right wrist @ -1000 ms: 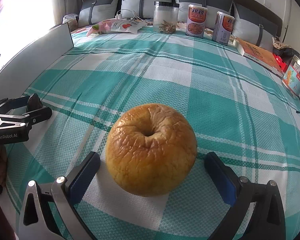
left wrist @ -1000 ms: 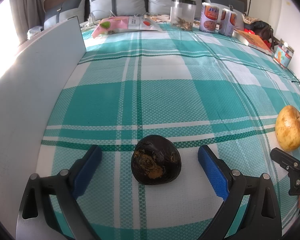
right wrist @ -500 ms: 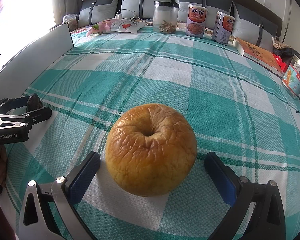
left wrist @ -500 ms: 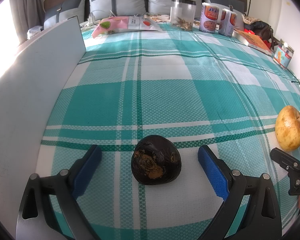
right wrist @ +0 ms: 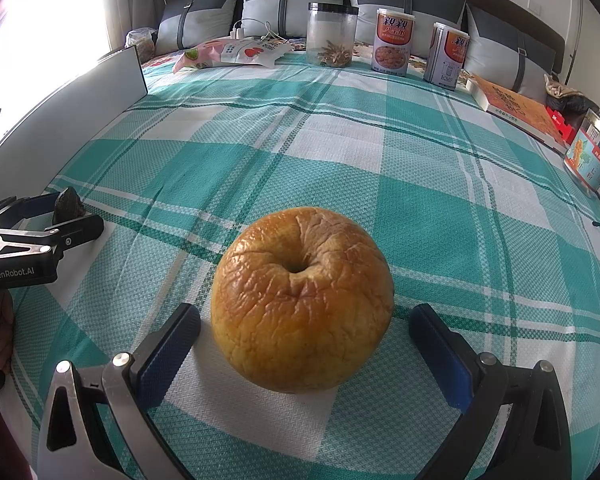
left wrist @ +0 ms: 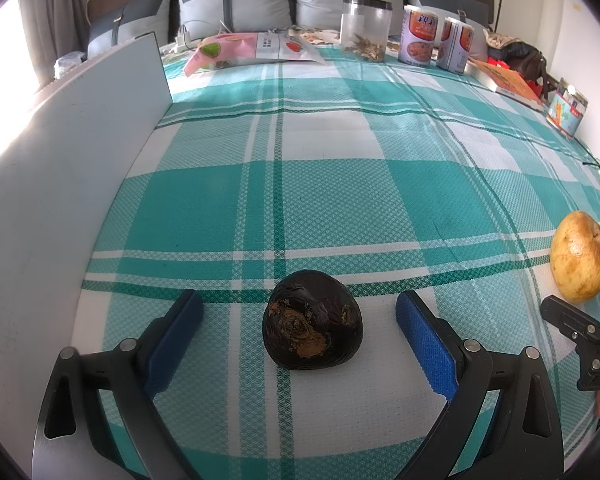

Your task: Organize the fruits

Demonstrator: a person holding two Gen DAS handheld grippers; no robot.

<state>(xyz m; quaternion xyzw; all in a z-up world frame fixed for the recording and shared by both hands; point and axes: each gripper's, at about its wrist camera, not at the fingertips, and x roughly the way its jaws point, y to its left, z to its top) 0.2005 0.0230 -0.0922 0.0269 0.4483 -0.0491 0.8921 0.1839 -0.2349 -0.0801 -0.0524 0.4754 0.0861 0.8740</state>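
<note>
Left wrist view: the left gripper (left wrist: 298,316) sits low over a bed w/ a teal-and-white plaid cover (left wrist: 339,184). Its jaws are spread wide, blue pads either side of a dark, shrivelled fruit (left wrist: 311,320) that rests on the cloth between them, touching neither pad. That straddle looks like a setup for a pinch across the fruit's width. A tall white board (left wrist: 72,152) runs along the left edge of the bed. Far right, a wrinkled yellow fruit (left wrist: 579,256) lies on the cover, w/ part of the right gripper just beside it. At the headboard end, well apart from both fruits: a clear jar (left wrist: 365,28), two cans (left wrist: 435,40) and a snack bag (left wrist: 252,50).

Right wrist view: the right gripper (right wrist: 303,336) is also wide open, nothing held. The yellow fruit (right wrist: 301,300) sits on the cloth between its pads, stem dimple facing up and toward the camera, w/ a gap on each side. At far left the left gripper (right wrist: 48,220) brackets the dark fruit (right wrist: 70,202), and part of a hand (right wrist: 0,332) shows below it. A book (right wrist: 515,108) and a tin (right wrist: 591,154) line the right edge.

Judgement: both fruits are lined up for grasping; neither is lifted yet
</note>
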